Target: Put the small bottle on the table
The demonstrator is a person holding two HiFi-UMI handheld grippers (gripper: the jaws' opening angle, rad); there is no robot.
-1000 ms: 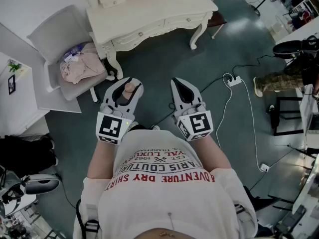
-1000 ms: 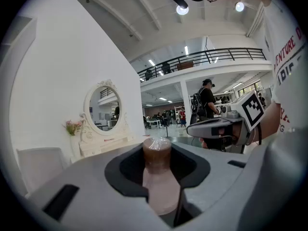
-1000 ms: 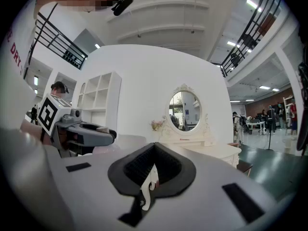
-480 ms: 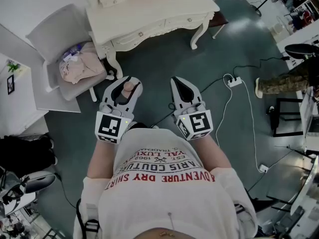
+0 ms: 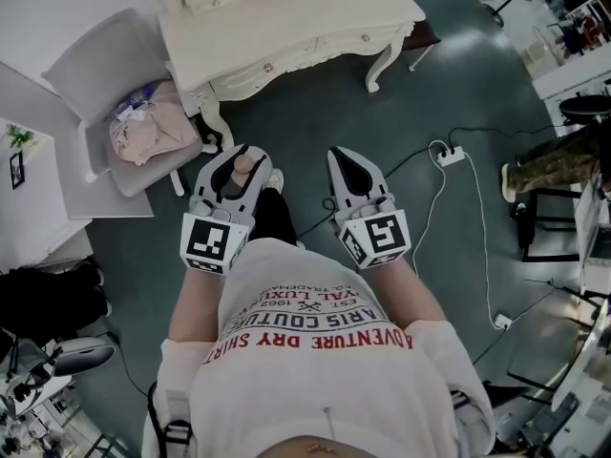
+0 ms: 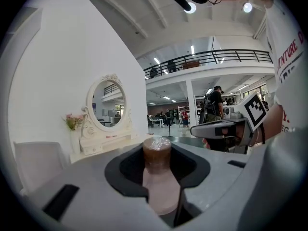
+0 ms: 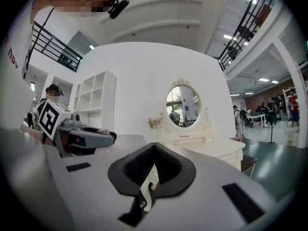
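The small bottle [image 5: 244, 167], pale pink with a brown cap, stands upright between the jaws of my left gripper [image 5: 235, 172], which is shut on it. In the left gripper view the bottle [image 6: 157, 179] fills the middle and its cap [image 6: 157, 149] rises above the jaws. My right gripper [image 5: 346, 172] hovers beside it at the same height, shut with nothing in it; its pads [image 7: 166, 166] meet along a seam. The cream dressing table [image 5: 286, 22] stands ahead, beyond both grippers. From the right gripper view, the table [image 7: 211, 147] with its oval mirror [image 7: 182, 102] lies straight ahead.
A grey chair [image 5: 115, 74] with pink clothes [image 5: 143, 132] stands left of the table. A white power strip [image 5: 447, 154] and cables [image 5: 482, 246] lie on the dark floor at the right. A white shelf unit [image 5: 38, 198] is at the far left. A person's legs [image 5: 549, 160] show at the right edge.
The view has shifted slightly toward the table, and my foot now shows on the floor between the grippers. Both grippers keep their pose; the bottle stays held.
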